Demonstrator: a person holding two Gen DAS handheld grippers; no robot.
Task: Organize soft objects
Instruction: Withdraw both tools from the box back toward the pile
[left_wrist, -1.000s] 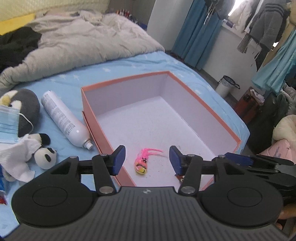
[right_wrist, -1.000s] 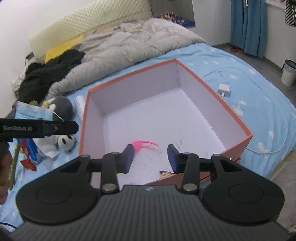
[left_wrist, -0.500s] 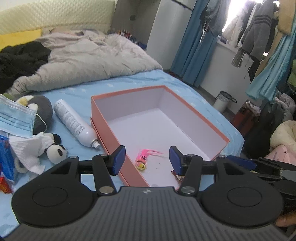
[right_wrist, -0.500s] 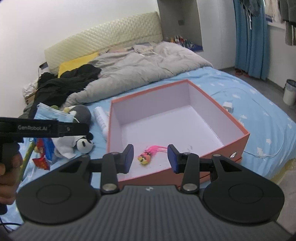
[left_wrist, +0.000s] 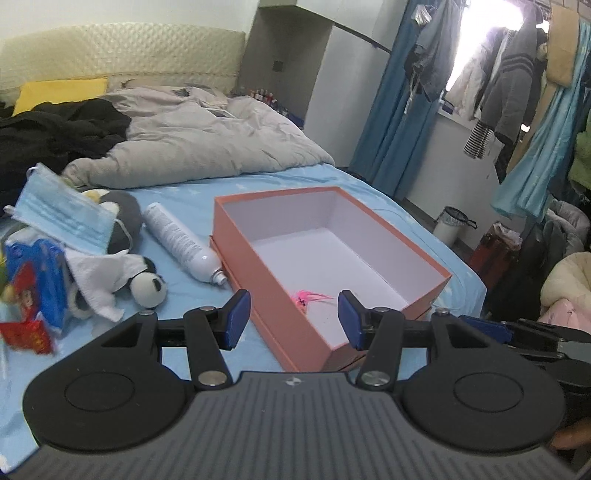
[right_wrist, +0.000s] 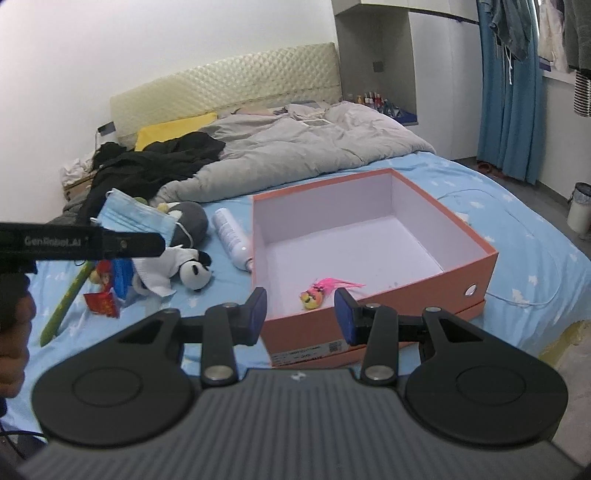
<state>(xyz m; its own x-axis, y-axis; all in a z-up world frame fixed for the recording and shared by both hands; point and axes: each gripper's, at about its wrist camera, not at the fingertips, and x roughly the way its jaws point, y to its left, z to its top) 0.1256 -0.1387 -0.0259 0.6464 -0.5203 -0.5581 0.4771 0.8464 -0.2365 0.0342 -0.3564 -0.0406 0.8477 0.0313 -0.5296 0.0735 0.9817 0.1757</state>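
While the orange box holds only one small pink-tufted toy near its front wall, the rest of the soft things lie in a heap on the blue sheet to the box's left: a panda plush, a white cloth draped over it, a grey penguin plush and a blue face mask lying across the penguin. The left gripper hangs with its jaws apart and nothing between them; the right gripper likewise stands parted and empty, both back from the near end of the box. The step in hand looks like picking the next item from the heap; the left gripper is the nearer one, so it should swing toward the panda plush, which lies clear of the box. Come down over the head or body with the jaws spread wide enough, and close on the bulk of the plush rather than on the cloth edge; a pinch of cloth alone may drag the pile. The white spray can beside the box is hard, so probably leave it; keep the fingers clear of it, since it could roll.
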